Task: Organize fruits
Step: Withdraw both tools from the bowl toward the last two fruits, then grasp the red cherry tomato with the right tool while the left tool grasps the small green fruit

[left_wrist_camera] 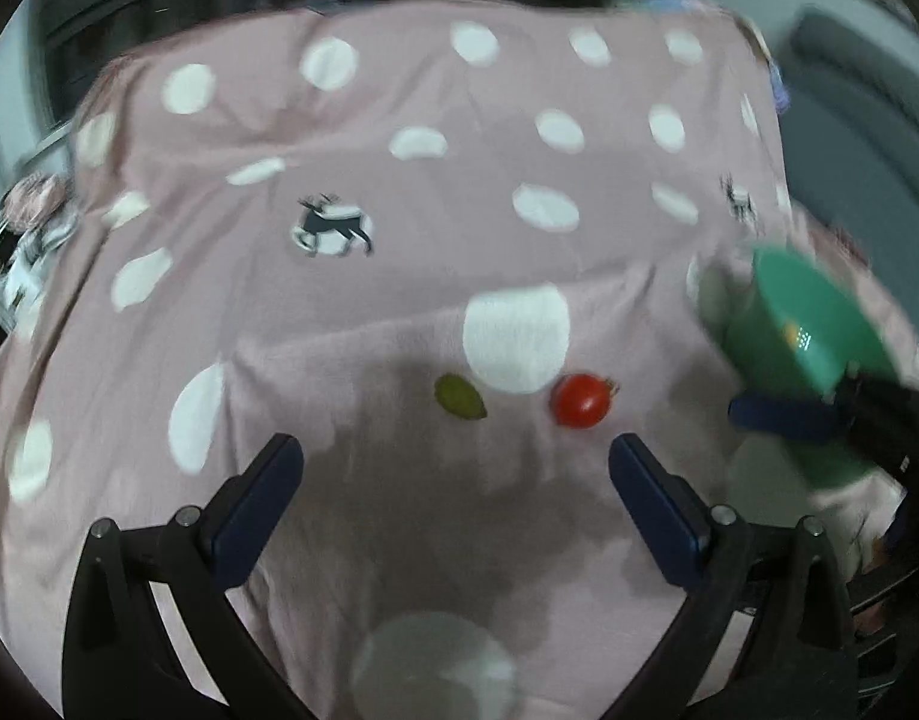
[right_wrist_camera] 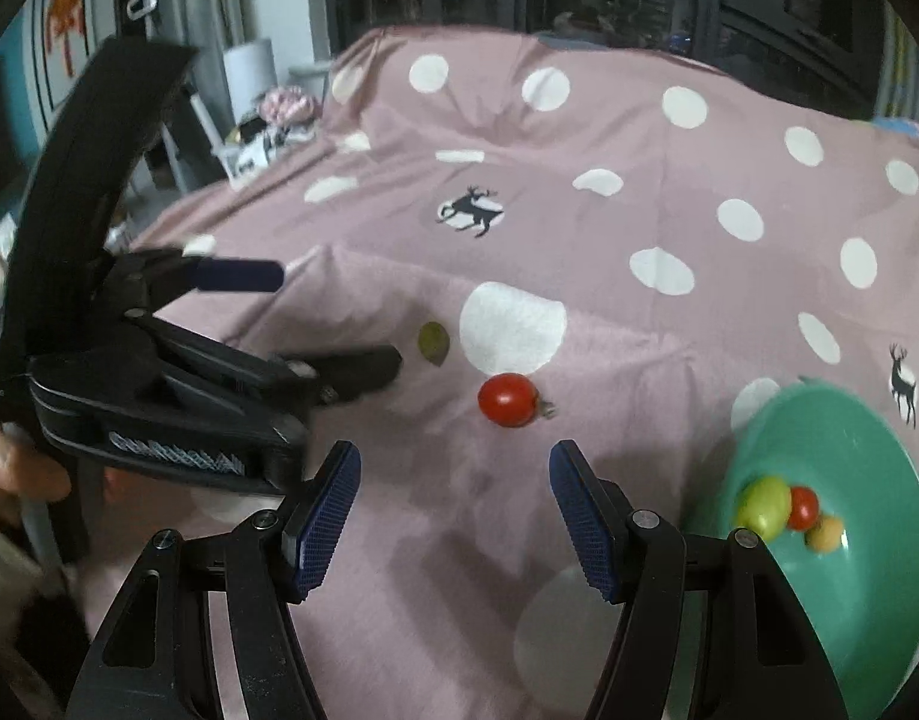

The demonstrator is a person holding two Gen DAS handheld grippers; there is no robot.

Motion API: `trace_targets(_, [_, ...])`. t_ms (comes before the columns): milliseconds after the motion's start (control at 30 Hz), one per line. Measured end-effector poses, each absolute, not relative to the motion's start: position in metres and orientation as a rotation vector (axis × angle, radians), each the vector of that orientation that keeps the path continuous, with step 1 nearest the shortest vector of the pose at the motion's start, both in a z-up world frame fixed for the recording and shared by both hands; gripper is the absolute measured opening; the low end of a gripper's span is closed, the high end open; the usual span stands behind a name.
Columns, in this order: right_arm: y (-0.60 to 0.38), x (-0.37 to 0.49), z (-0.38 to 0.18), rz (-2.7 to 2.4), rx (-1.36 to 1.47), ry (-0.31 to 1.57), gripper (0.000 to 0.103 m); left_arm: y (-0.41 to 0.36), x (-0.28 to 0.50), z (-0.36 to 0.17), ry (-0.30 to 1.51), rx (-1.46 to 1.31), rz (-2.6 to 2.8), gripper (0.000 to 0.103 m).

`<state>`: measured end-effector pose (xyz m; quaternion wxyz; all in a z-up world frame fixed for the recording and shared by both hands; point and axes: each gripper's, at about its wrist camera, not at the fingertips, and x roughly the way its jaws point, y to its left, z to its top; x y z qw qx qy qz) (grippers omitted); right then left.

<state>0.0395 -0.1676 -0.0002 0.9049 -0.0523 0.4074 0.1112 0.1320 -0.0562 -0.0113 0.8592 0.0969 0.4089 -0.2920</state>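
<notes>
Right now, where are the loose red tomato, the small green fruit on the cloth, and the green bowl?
red tomato (right_wrist_camera: pixel 508 399), right wrist view, middle of its skin.
small green fruit (right_wrist_camera: pixel 434 342), right wrist view, its centre.
green bowl (right_wrist_camera: pixel 843 438), right wrist view, bare inner wall.

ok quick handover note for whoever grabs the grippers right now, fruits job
Left gripper: open, empty, over the pink spotted cloth, nearest the small green fruit.
Right gripper: open, empty, facing the red tomato.
Green bowl: on the right, holding a green fruit, a red tomato and a small tan fruit.
Done: three fruits in the bowl.
Left: the tomato and the small green fruit, both on the cloth.
</notes>
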Motion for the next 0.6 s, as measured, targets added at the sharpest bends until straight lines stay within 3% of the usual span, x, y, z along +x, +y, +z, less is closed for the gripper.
trace_targets(133, [-0.165, 0.057, -0.013, 0.221, -0.142, 0.908, 0.066, -0.055, 0.154, -0.026, 0.901, 0.22, -0.613, 0.092])
trace_targets(367, [-0.168, 0.079, -0.025, 0.205, -0.112, 0.933, 0.066, -0.067, 0.171, -0.036, 0.955, 0.169, -0.684, 0.086])
trace_targets(600, [-0.178, 0.099, -0.033, 0.226, -0.011, 0.991, 0.062, -0.088, 0.185, -0.047, 1.042, 0.18, -0.694, 0.058])
